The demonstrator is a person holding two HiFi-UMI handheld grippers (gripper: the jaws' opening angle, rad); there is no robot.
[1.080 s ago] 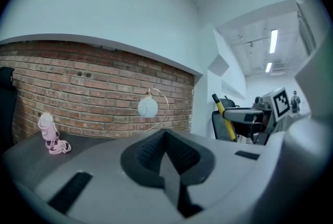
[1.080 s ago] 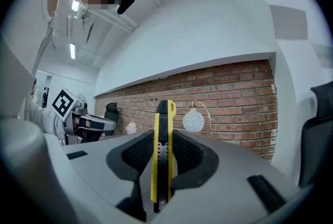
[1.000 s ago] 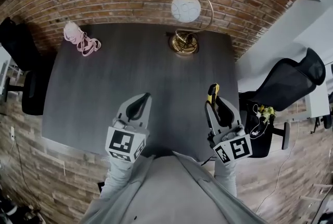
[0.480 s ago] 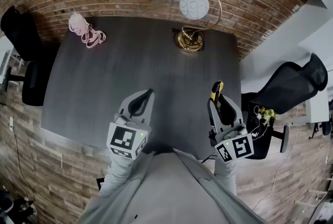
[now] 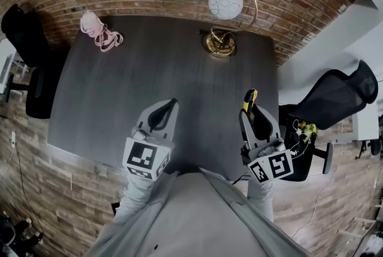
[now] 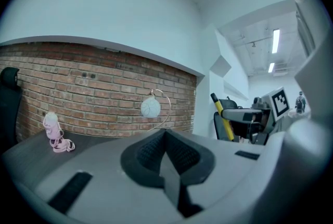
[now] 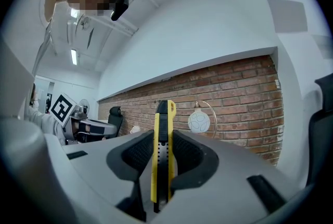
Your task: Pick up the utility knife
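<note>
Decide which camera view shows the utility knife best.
The right gripper view: the utility knife fills the middle, clamped upright in the right gripper. The head view shows only its yellow tip; the left gripper view shows it small and far off.

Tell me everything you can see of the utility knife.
The utility knife is slim, with a yellow body and a black slider strip, both plastic by their look. The right gripper is shut on it, its jaws clamping the two flat sides. The knife's end sticks out past the jaws, held in the air over the dark table.
</note>
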